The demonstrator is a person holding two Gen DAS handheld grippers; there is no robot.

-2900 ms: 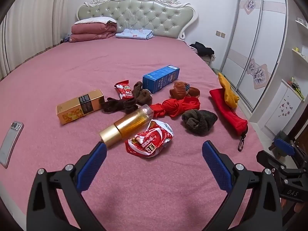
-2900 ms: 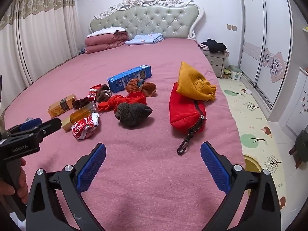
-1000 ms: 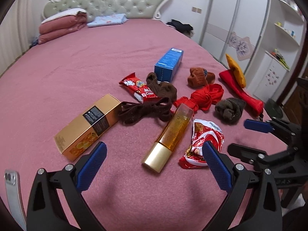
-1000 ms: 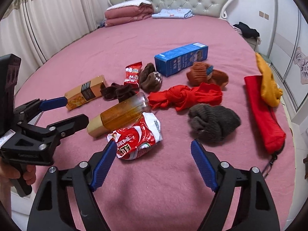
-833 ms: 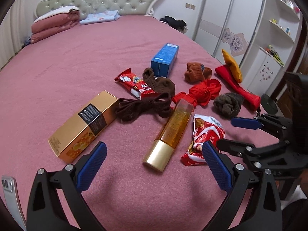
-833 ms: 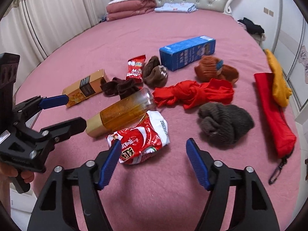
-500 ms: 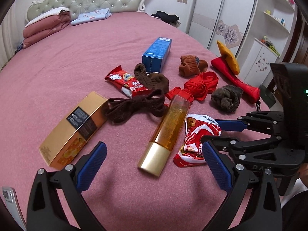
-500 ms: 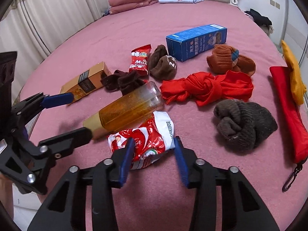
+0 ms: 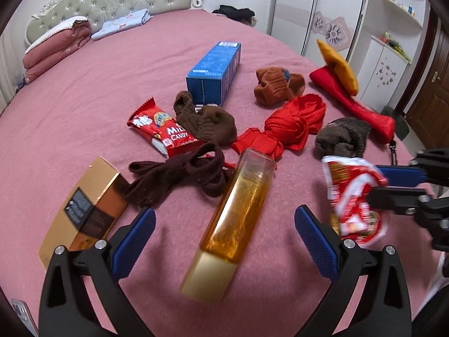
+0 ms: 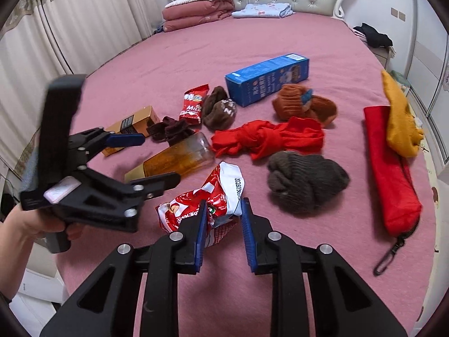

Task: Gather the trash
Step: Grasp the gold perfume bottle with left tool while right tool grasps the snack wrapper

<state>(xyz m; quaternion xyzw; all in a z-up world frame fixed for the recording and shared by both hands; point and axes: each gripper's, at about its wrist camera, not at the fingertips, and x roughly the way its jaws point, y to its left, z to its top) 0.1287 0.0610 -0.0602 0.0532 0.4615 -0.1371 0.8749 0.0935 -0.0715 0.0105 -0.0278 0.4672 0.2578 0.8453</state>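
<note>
**Right gripper clamps red snack wrapper; left gripper spread over amber bottle**

Right gripper: jaws have just been closing and now pinch the crumpled red-and-white snack wrapper. Both blue pads press into the foil. In the right wrist view the wrapper sits at 6 o'clock of the clutter, with its loose end sticking up past the fingertips. In the left wrist view the same wrapper hangs at 3 o'clock, blurred, gripped between the black fingers coming in from the right edge.

Left gripper: jaws spread wide, nothing between the pads. The amber bottle with gold cap lies on the pink bedspread in the gap between them, cap end nearest the camera, not touched by either pad. In the right wrist view a hand holds this gripper at 9 o'clock.

Other items on the bedspread, left wrist view:
- gold box, 8 o'clock of the bottle, just beside the left pad
- dark brown socks, 11 o'clock of the bottle, touching it
- red candy packet, further out at 11 o'clock
- blue box, 12 o'clock
- red knotted cloth, 1 o'clock, its tail by the bottle's base
- grey-brown knit bundle, just above the held wrapper
- red pouch with a mustard cloth on it, 2 o'clock
</note>
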